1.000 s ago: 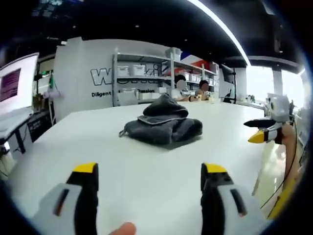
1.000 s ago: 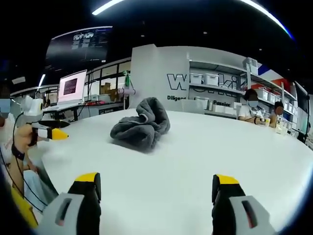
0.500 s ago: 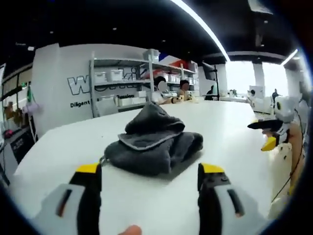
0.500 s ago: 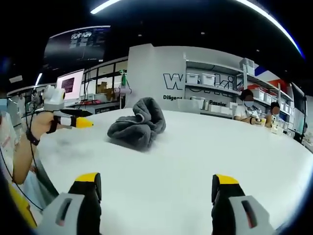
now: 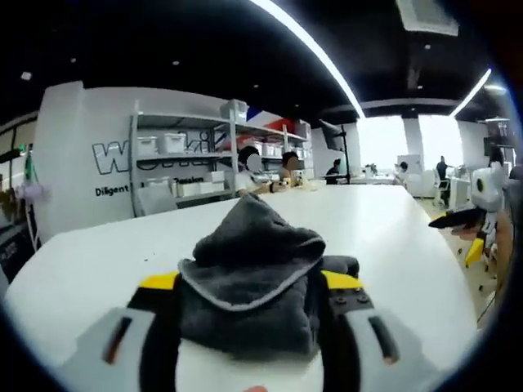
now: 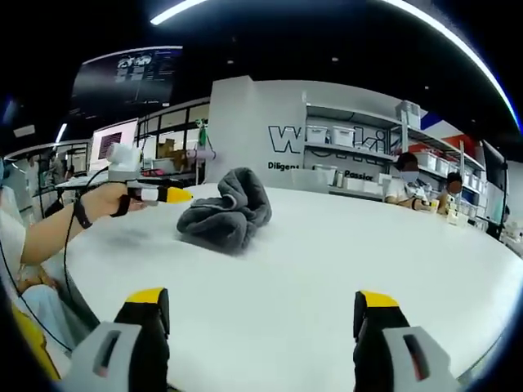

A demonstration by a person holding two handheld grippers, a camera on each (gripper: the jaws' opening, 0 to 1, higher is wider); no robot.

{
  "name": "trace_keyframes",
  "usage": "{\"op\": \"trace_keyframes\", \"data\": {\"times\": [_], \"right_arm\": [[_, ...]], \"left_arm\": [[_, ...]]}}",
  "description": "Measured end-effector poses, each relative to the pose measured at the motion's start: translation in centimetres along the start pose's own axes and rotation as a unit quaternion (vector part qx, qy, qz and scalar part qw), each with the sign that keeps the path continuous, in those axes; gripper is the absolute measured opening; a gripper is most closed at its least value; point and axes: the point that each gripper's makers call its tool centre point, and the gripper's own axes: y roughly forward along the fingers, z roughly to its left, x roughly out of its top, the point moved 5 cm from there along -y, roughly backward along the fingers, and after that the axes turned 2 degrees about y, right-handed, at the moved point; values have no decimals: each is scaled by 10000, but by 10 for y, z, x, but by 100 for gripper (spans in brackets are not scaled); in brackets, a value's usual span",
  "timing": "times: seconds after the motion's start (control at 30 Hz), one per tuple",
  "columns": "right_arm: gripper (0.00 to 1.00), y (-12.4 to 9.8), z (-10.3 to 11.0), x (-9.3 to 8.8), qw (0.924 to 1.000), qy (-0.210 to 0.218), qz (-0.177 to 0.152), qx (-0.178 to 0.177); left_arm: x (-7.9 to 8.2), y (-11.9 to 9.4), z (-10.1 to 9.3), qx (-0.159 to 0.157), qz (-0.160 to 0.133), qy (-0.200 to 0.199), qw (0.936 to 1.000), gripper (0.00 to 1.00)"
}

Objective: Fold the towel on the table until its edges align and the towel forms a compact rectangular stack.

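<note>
Towel (image 5: 249, 286), dark grey terry with a pale hem, sits crumpled mid-bench (image 6: 343, 261) between the left claw's (image 5: 249, 282) spread jaws, not yet pinched; soft, limp, light, best taken at the hem; right claw (image 6: 260, 306) open, empty, well back.

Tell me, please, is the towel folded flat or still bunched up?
Bunched up: the grey towel sits as a rumpled heap on the white table, edges unaligned.
</note>
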Motion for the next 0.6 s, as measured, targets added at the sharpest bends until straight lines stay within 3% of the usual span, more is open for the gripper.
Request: {"op": "trace_keyframes", "data": {"times": [0.2, 0.3, 0.6], "right_arm": [[98, -6, -3, -1, 10000, 20, -20, -71], [98, -10, -7, -2, 9999, 62, -37, -145], [97, -12, -8, -4, 9998, 118, -52, -131]], "left_arm": [[-9, 13, 6, -216, 281, -71, 9993, 58], [-15, 18, 8, -257, 470, 38, 9986, 57], [-24, 24, 4, -377, 651, -370, 9965, 46]]}}
